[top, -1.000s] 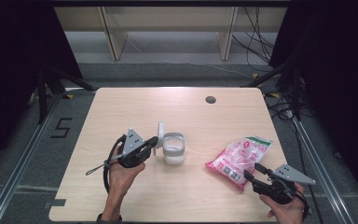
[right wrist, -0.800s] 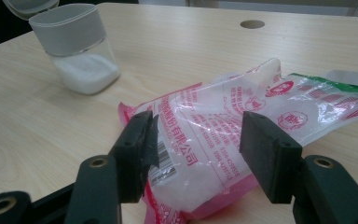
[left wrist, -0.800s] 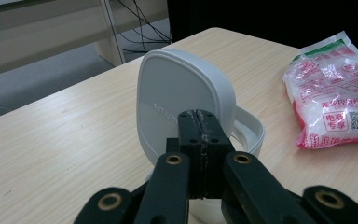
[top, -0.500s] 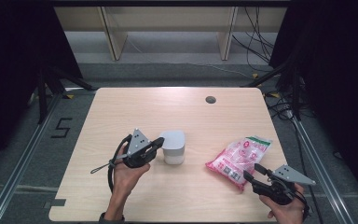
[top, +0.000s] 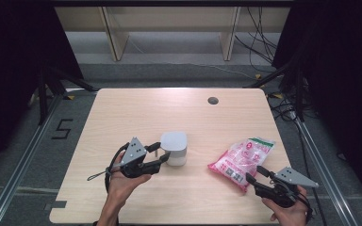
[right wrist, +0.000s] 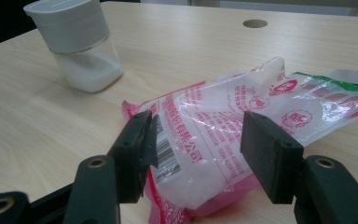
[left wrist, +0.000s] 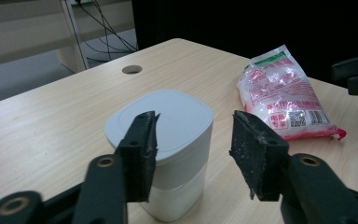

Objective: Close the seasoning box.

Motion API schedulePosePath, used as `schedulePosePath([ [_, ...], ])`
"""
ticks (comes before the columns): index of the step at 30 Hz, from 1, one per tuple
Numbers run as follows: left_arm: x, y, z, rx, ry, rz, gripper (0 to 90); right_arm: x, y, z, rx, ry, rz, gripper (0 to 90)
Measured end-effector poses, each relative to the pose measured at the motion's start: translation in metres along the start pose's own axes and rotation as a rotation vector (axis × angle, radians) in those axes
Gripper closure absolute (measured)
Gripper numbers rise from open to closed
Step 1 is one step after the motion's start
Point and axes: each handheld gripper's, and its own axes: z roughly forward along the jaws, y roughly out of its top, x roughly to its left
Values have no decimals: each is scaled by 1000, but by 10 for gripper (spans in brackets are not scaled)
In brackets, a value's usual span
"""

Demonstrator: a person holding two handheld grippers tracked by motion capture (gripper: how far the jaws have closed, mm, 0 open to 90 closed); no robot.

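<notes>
Jar (top: 174, 148) stands lid-down-shut near the middle of the counter (top: 122, 113), and the left claw (top: 161, 154) has just been opening, its jaws now released and set loosely about the jar's lid, not pressing it. Right claw (top: 254, 173) hangs released at the near end of the bag (top: 242, 158) toward the right edge. Closing the lid looks done; next the left claw must draw clear without tipping the jar.

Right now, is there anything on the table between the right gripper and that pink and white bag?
Nothing visible does. The right gripper has its jaws open just short of the pink and white bag, with only bare table near it. The white container stands apart, off by the left gripper.
</notes>
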Motion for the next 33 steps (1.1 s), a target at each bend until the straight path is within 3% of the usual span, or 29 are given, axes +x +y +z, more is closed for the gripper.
schedulePosePath([
  [1, -1, -2, -1, -5, 2, -5, 468, 1, 0, -1, 6, 0, 18, 445],
  [5, -4, -10, -4, -7, -6, -20, 405, 2, 0, -1, 21, 8, 12, 436],
  [7, -6, -13, -5, -27, -26, -64, 377, 0, -1, 1, 3, 11, -18, 432],
  [8, -4, -13, -7, -22, -33, -40, 363, 2, -1, 0, 7, 11, -11, 430],
  [9, -7, -14, -7, -16, -31, -63, 353, 1, 0, 2, -3, 23, -27, 425],
  [11, -9, -16, -9, -11, -23, -49, 333, 1, -1, 3, -17, 12, -55, 419],
  [14, -10, -19, -9, -6, -32, -26, 308, 2, -1, 2, -13, 22, -49, 403],
  [17, -15, -23, -10, 14, -19, -41, 290, 3, -1, 2, -13, 15, -66, 403],
  [18, -16, -24, -9, 10, -24, -47, 281, 6, -1, 1, -7, 25, -29, 403],
  [20, -18, -26, -10, 29, -16, -27, 272, 5, -1, 2, -9, 26, -50, 402],
  [25, -23, -33, -12, 39, -10, -17, 271, 9, -2, 1, 1, 32, -41, 372],
  [26, -24, -34, -13, 40, -10, -20, 270, 7, -1, 3, -9, 33, -78, 364],
  [27, -25, -36, -13, 44, -11, -17, 269, 10, -2, 3, -1, 43, -59, 358],
  [29, -27, -40, -13, 36, -22, -19, 265, 13, -2, 2, 26, 48, -70, 339],
  [32, -31, -45, -14, 59, -25, -14, 263, 16, -3, 4, 20, 58, -107, 300],
  [33, -32, -47, -14, 65, -24, -12, 263, 19, -3, 4, 45, 67, -87, 300],
])
